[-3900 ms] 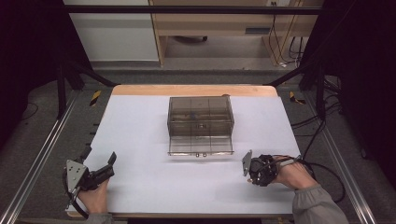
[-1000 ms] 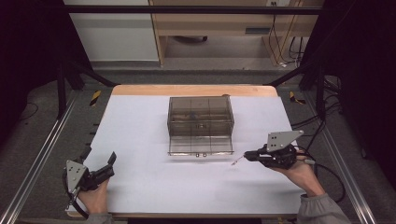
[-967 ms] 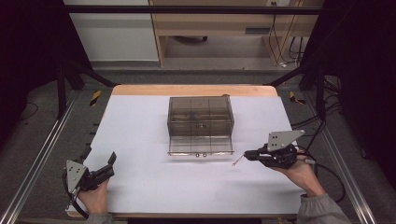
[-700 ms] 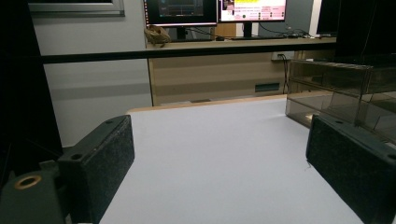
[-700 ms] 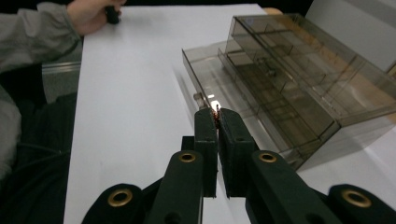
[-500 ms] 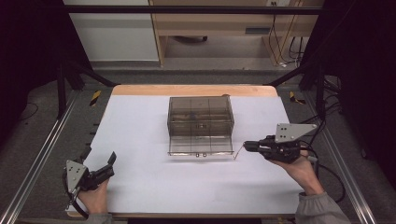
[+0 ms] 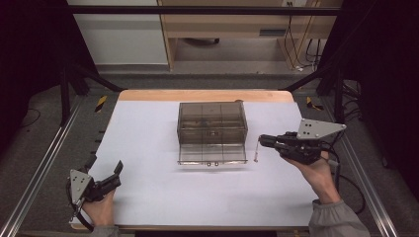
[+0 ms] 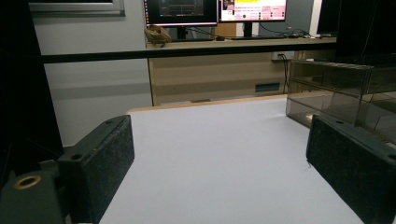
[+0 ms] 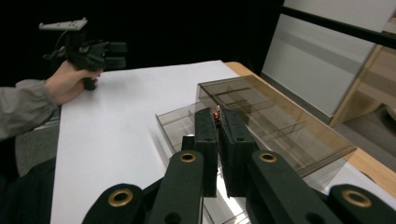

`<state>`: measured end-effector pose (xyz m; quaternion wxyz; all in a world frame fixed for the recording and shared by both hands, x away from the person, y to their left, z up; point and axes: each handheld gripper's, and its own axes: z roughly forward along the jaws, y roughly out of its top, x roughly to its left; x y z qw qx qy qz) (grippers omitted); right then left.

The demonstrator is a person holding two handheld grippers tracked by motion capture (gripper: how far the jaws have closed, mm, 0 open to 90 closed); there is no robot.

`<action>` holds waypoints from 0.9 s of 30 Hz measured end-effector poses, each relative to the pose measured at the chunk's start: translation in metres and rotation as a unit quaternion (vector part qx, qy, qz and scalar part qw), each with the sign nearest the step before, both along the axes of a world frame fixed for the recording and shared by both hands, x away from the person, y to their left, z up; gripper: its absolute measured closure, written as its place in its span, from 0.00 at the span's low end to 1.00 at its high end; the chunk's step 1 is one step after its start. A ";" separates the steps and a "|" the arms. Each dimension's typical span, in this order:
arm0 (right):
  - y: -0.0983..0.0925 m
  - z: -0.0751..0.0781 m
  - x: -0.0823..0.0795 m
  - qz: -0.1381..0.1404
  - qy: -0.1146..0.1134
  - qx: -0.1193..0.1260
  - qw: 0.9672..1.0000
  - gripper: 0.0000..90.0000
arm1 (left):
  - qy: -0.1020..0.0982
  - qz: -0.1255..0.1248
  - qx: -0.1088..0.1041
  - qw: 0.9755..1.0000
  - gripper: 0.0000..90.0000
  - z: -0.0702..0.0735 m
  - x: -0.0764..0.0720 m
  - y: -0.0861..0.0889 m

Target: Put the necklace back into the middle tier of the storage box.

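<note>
Right gripper [image 7: 262,141]: jaws closed on a thin pin [image 7: 257,150] — it dangles beside the box [image 7: 212,129].
Left gripper [image 7: 117,170]: open, empty.
Risk: slim grip — pin could slip, missing its compartment.

At the centre of the high view the compartment box [image 7: 212,129] is a smoky, see-through grey-brown, standing on a plain white table sheet [image 7: 148,148] edged along the far side with a pale wood strip [image 7: 205,95]. The right gripper [image 7: 263,141] at the right is black with a light grey plate on top, and the thin thing [image 7: 257,151] hanging from its tip looks pale with a reddish end, though it is too small to be sure. The left gripper [image 7: 117,173] at the lower left is black too, its pads [image 8: 105,163] a dull speckled black in its own view, and the sleeve [image 7: 336,217] at the lower right is grey.
</note>
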<state>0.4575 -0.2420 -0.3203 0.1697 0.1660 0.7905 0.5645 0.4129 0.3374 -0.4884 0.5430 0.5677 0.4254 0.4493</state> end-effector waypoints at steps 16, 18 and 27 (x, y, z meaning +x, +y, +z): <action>0.018 0.016 0.005 -0.038 -0.013 0.009 0.999 0.96 | 0.000 0.000 0.000 1.000 0.08 0.000 0.000 0.000; 0.022 0.017 0.006 -0.042 -0.018 0.006 0.999 0.96 | 0.001 0.000 -0.001 1.000 0.08 0.000 0.000 0.000; 0.037 0.019 0.014 -0.049 -0.019 0.011 0.999 0.96 | 0.001 0.000 -0.002 1.000 0.08 0.000 0.000 0.000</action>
